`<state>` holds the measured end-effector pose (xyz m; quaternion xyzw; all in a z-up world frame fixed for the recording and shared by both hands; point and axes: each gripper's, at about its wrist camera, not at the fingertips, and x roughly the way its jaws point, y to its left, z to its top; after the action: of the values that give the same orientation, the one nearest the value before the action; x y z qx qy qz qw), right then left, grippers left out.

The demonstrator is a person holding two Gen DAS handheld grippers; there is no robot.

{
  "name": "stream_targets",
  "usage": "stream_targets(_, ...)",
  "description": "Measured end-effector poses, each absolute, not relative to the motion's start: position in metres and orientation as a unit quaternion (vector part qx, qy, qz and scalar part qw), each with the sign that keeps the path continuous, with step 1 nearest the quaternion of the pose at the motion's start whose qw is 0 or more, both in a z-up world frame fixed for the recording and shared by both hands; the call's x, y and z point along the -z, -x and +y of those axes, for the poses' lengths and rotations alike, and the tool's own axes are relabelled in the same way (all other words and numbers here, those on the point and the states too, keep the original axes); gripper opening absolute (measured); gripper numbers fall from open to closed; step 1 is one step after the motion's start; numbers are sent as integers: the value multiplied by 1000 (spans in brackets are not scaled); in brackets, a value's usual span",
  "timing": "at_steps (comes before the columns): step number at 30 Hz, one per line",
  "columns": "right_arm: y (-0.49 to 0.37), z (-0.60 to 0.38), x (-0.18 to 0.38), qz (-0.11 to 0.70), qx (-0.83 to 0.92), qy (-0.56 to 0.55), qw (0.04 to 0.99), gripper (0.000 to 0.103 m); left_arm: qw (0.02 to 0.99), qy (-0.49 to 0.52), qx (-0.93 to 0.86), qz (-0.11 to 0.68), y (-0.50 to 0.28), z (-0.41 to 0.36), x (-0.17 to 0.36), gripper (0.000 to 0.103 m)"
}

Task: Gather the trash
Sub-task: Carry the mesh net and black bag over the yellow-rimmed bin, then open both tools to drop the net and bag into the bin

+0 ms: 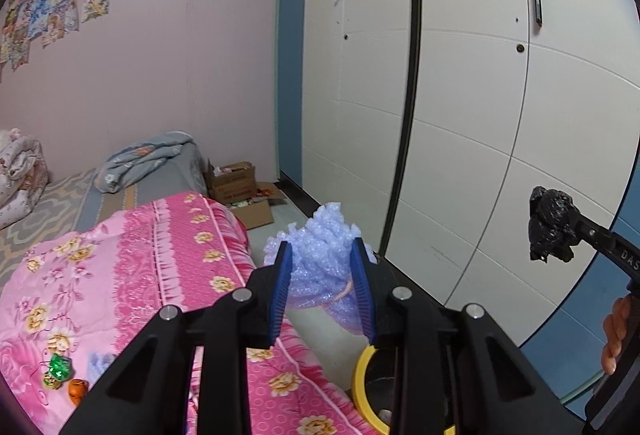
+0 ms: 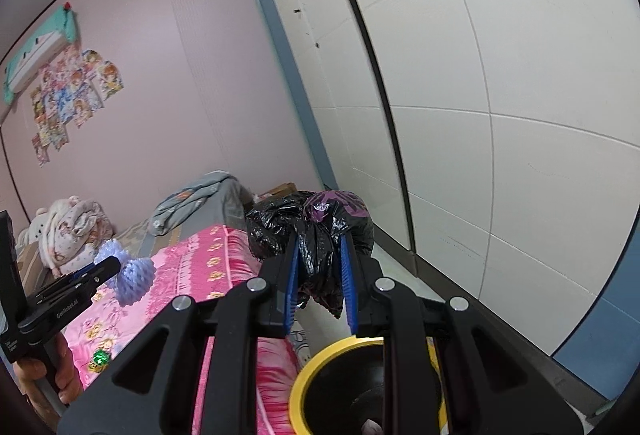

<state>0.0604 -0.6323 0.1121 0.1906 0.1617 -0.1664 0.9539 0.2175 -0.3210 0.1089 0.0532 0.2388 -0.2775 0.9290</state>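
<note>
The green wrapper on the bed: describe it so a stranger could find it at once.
Start at the bed, on the pink floral quilt, and go to its near end, away from the folded blankets. There lies a small shiny green wrapper. An orange piece sits right beside it, but only the wrapper is glittery green foil.

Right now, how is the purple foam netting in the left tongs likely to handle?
The foam netting looks light and squashy: it bulges around the left tongs. Released over the yellow-rimmed bin, it may spring back and drift rather than drop straight.
</note>
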Motion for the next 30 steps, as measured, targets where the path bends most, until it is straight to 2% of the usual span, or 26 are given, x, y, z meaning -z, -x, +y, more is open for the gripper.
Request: stream_targets(30, -115, -675, 71, 295, 219, -253, 895, 19, 856, -111, 340, 373, -234, -412, 67, 29)
